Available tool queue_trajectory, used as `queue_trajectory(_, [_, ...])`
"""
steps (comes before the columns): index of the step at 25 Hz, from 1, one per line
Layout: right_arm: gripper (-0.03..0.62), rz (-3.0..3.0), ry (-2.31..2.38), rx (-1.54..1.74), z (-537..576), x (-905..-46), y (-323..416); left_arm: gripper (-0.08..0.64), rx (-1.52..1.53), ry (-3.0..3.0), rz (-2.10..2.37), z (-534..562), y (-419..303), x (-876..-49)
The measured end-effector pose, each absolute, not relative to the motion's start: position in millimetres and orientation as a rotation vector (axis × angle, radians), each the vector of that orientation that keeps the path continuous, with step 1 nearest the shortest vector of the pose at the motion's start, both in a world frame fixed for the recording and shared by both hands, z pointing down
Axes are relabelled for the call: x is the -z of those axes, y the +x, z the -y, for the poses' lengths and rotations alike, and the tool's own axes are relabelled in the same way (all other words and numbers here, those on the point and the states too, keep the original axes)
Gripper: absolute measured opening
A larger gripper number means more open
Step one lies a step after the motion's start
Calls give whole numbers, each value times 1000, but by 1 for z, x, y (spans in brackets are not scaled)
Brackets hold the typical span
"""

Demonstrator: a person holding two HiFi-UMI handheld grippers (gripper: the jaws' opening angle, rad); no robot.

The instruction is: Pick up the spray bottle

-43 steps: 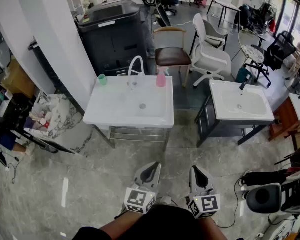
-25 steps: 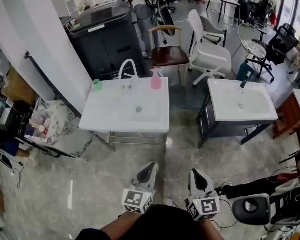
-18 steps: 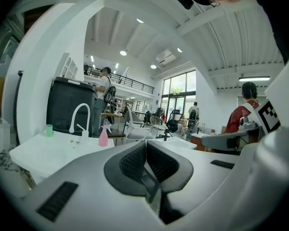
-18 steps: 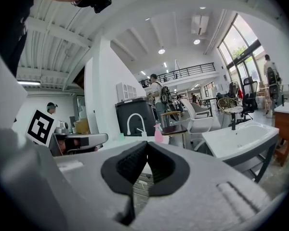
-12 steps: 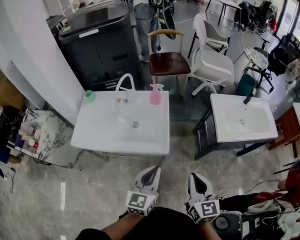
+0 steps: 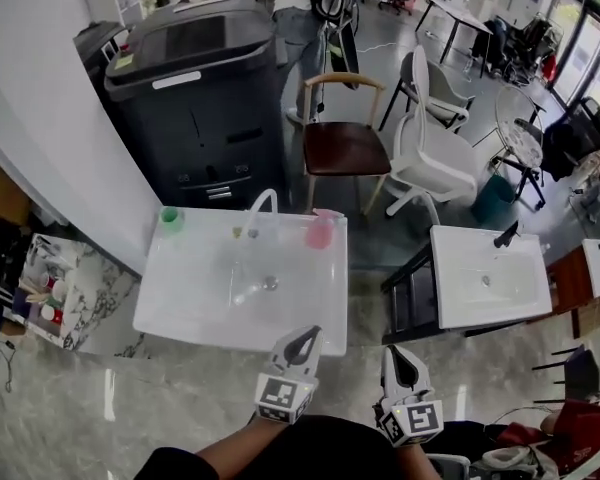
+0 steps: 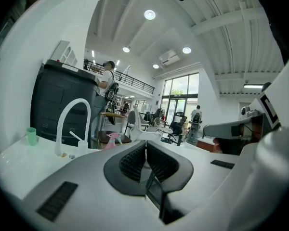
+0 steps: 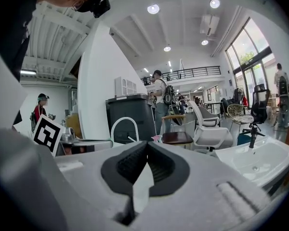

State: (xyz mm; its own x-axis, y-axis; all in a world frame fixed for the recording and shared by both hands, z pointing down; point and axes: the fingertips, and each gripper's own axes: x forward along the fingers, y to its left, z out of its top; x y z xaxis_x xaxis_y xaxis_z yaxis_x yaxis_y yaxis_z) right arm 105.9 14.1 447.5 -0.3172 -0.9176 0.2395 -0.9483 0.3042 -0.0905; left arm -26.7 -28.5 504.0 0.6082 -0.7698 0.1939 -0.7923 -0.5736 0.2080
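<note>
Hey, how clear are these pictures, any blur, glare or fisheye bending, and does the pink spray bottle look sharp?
Head view: slightly motion-smeared, the pink spray bottle soft-edged, a glare streak on the glossy floor. Left gripper view: heavy fisheye with dark corners, ceiling lights blooming, bottle small yet recognisable. Right gripper view: same bending, windows glaring, bottle mostly hidden behind the jaws.

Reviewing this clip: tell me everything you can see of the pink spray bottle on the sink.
The spray bottle is pink and looks like plastic, with a trigger head of the same pink on top. It stands upright at the back right corner of the white sink, to the right of the arched white faucet. Only the sink top touches it. The left gripper and right gripper are well short of it. Its label and fill level are too blurred to tell.
</note>
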Motion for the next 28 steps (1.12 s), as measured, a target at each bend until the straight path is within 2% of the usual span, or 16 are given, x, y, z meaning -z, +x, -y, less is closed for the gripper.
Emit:
queue_trajectory(17, [-2,2425,1762,-346,100,-462,112,23,-137,2476,1314,177,-32,-539])
queue_trajectory(28, [-2,2512,1663,-407,198,-497,143,25,-237,2432,1383,246,0,-578])
